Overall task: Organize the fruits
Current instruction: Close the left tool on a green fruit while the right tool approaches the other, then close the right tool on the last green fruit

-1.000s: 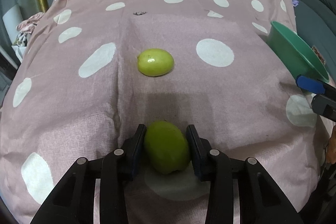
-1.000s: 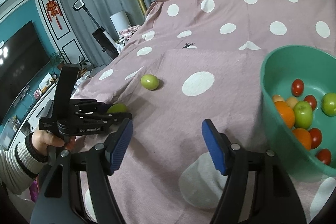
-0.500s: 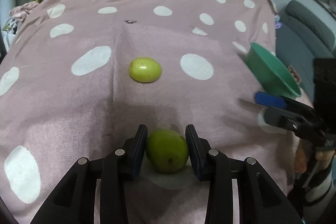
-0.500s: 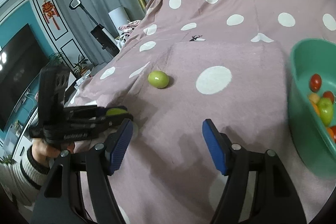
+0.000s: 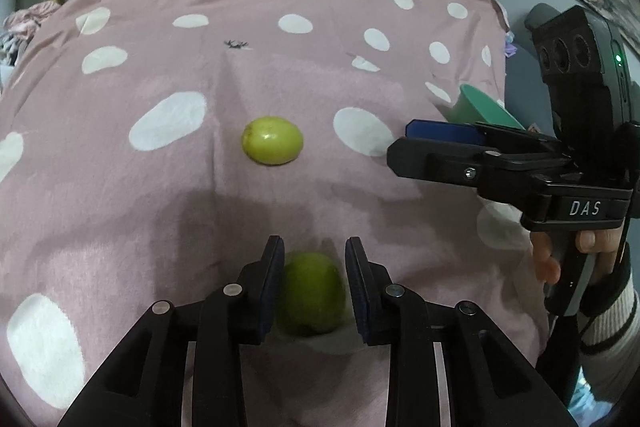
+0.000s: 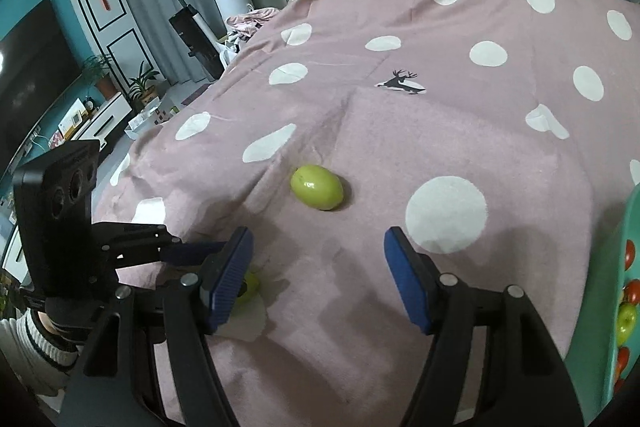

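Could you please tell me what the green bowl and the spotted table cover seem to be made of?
The green bowl looks like moulded plastic: uniform colour, smooth, faintly glossy wall. The spotted cover appears to be matte woven fabric, judging by its creases and folds.

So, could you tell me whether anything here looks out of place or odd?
Only that two green fruits are outside the green bowl: one lies loose on the dotted cloth at, the other sits between the left gripper's pads at. Nothing looks spilled or damaged.
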The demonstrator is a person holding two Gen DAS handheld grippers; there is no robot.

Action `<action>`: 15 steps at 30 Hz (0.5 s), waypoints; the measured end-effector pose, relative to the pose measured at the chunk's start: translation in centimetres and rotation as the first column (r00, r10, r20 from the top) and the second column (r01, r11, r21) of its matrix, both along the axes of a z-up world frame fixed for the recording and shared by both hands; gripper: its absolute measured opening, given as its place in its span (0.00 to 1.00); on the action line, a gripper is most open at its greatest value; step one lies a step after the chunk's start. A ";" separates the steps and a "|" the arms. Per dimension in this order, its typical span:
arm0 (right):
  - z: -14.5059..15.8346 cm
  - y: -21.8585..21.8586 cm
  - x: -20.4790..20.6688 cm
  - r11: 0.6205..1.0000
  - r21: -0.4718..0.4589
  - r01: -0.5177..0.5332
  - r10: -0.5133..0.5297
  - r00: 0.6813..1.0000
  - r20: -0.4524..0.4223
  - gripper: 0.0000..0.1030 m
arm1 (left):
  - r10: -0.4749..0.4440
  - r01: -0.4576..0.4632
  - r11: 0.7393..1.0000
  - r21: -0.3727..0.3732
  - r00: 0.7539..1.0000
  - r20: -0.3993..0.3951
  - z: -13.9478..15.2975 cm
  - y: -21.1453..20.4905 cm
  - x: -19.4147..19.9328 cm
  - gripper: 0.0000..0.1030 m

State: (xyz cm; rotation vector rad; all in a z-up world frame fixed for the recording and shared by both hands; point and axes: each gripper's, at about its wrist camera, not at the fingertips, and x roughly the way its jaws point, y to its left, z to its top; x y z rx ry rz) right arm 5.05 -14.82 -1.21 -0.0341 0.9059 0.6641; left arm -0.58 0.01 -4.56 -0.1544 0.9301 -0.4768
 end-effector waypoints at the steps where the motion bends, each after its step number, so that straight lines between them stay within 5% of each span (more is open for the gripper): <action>1: -0.2 -0.1 0.0 1.000 0.009 0.003 -0.003 1.000 -0.007 0.66 | -0.002 0.001 1.000 -0.008 1.000 -0.017 -0.1 0.1 0.1 0.30; 7: -0.7 -0.8 -0.2 0.999 0.049 0.014 -0.013 1.000 -0.024 0.67 | -0.038 0.037 0.999 -0.013 0.997 -0.065 0.2 -0.2 -0.4 0.48; 15: -1.0 -1.5 -0.4 0.996 0.093 0.010 -0.007 1.000 -0.027 0.67 | -0.070 0.077 0.989 0.126 0.996 -0.054 -0.1 -1.6 -0.6 0.46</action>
